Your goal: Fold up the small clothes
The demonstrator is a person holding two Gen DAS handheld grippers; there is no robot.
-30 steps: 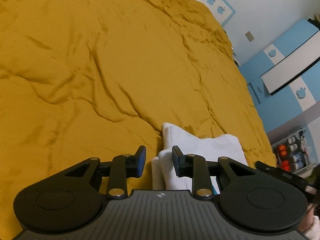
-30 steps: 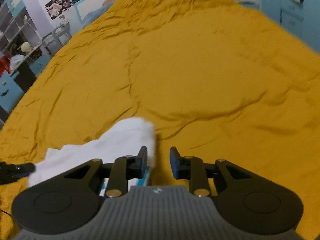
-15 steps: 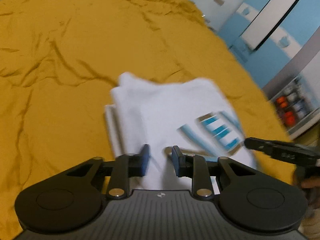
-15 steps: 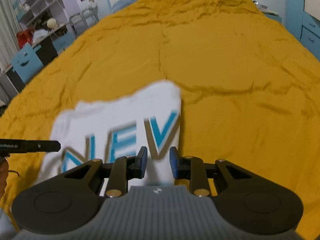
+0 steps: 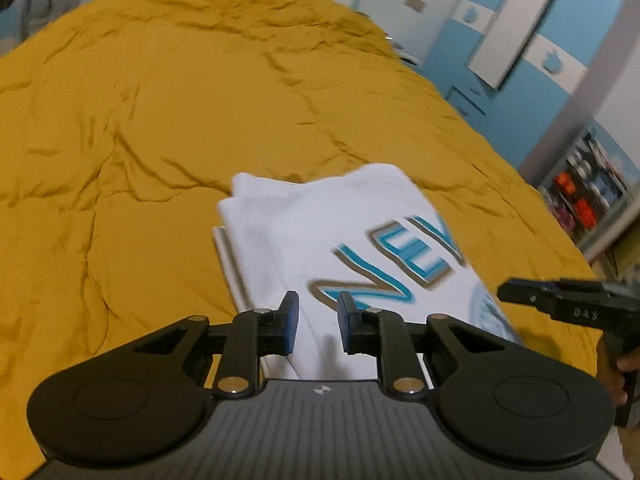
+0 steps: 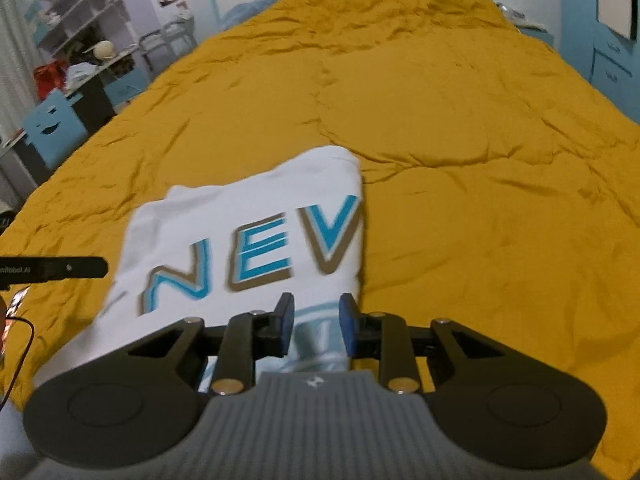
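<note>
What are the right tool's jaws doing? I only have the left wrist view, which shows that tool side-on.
Observer: The right tool is open, with its jaws apart and nothing clamped. The white shirt shows through the gap.
Operator: Which part of the shirt is it at?
Observer: The near edge, at a round pale-blue print below the letters NEV.
Operator: What lies past the shirt's right side?
Observer: Wrinkled yellow bedspread, right up to the shirt's folded edge.
</note>
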